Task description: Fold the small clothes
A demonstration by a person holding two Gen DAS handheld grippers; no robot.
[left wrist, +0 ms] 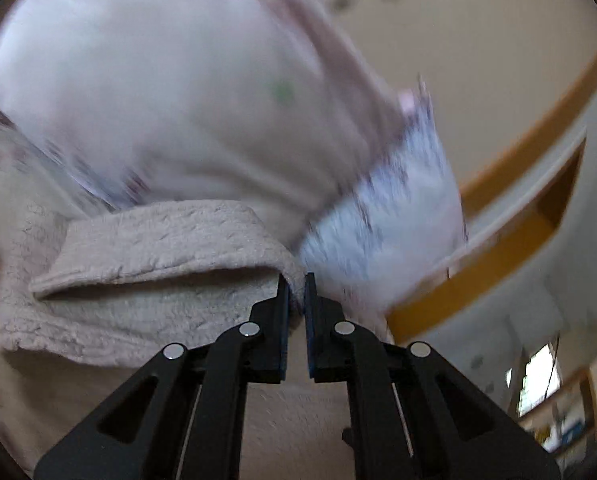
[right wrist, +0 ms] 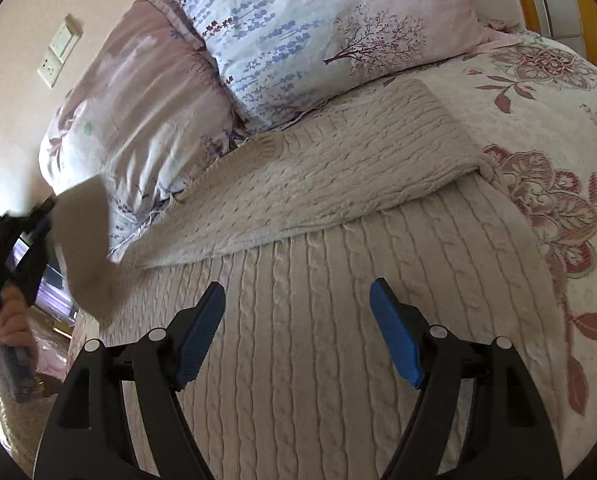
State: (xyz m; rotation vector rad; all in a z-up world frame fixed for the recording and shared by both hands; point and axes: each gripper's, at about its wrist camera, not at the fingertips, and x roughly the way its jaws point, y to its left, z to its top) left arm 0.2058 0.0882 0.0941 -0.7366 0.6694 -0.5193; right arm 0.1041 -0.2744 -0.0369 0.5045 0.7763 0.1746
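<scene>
Black-fingered, the left gripper [left wrist: 296, 288] is pinching the cuff of a beige cable-knit sweater [right wrist: 318, 280] lying on the floral quilted bedspread [right wrist: 558, 120], lifting that sleeve. One sleeve is already lying folded across the body; the right gripper [right wrist: 298, 320] is hovering released, so the remaining folds look pending.

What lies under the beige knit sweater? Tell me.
The sweater lies on a floral bedspread, visible along its right side. Its top edge meets two pillows. What is directly beneath the sweater is covered.
</scene>
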